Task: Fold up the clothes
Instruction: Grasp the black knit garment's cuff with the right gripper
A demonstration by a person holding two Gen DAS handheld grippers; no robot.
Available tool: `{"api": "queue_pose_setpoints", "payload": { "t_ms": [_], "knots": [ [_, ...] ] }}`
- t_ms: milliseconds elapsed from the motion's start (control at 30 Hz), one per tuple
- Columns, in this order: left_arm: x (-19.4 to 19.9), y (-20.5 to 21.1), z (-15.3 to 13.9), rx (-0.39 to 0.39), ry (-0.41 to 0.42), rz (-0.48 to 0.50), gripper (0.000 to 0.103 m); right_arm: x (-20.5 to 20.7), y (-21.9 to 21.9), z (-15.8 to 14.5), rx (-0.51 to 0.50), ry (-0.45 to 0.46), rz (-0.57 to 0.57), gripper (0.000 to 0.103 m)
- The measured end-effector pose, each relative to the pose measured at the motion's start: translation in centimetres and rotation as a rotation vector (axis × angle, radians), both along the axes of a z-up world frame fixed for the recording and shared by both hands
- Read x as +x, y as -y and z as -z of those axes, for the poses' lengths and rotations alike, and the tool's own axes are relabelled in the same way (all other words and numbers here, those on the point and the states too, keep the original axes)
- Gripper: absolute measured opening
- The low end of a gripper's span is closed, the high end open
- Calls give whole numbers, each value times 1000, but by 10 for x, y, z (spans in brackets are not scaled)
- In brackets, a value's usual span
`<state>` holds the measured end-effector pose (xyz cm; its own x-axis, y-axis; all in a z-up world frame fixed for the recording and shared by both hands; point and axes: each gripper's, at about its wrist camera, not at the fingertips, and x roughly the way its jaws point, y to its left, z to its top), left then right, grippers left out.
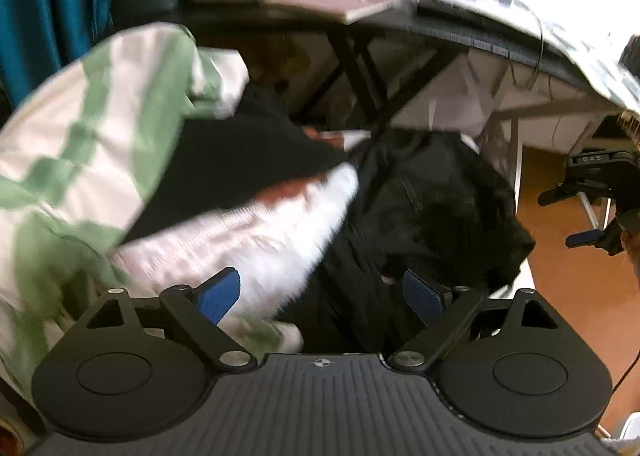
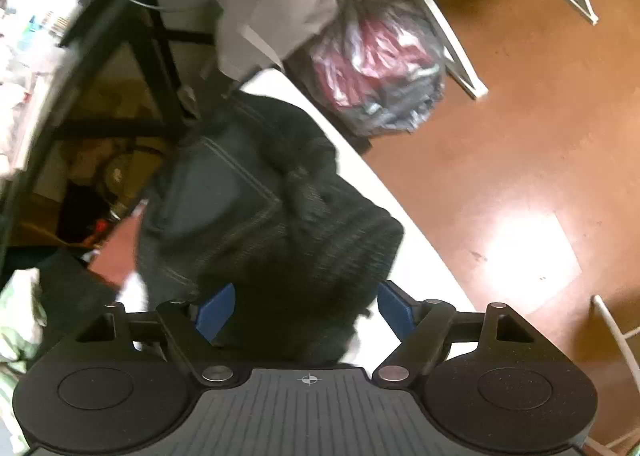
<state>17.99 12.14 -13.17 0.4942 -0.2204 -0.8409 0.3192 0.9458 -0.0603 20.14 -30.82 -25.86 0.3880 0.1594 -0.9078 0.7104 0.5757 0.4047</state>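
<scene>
A heap of clothes lies on a white table (image 2: 416, 232). In the left wrist view a green-and-white striped garment (image 1: 92, 128) is at the left, a pale fuzzy piece (image 1: 256, 232) in the middle, and black clothes (image 1: 432, 208) at the right. My left gripper (image 1: 322, 296) hangs open over the seam between the pale piece and the black clothes, nothing pinched. My right gripper (image 2: 306, 308) is open above a black knit garment (image 2: 320, 240), which lies on dark jeans (image 2: 216, 192) with a stitched pocket. The knit shows between the blue pads (image 2: 216, 312), not squeezed. The right gripper (image 1: 572, 216) also appears at the far right.
The table's edge runs diagonally, with orange-brown floor (image 2: 520, 128) beyond it. A clear plastic bag of clothes (image 2: 380, 68) sits on the floor beside white frame legs (image 2: 452, 52). A dark desk (image 1: 360, 28) with black legs and clutter stands behind the heap.
</scene>
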Motion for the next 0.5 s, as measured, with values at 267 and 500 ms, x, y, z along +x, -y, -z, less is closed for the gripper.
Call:
{"api": "queue_pose_setpoints", "payload": {
  "t_ms": [267,500],
  "knots": [
    [-12,42,24,65,-89,-111,91,26,20,47,104,-53,-51,76],
    [-16,83,42,119,-113,-236,90,46,29,81,257,-18,-99,68]
  ]
}}
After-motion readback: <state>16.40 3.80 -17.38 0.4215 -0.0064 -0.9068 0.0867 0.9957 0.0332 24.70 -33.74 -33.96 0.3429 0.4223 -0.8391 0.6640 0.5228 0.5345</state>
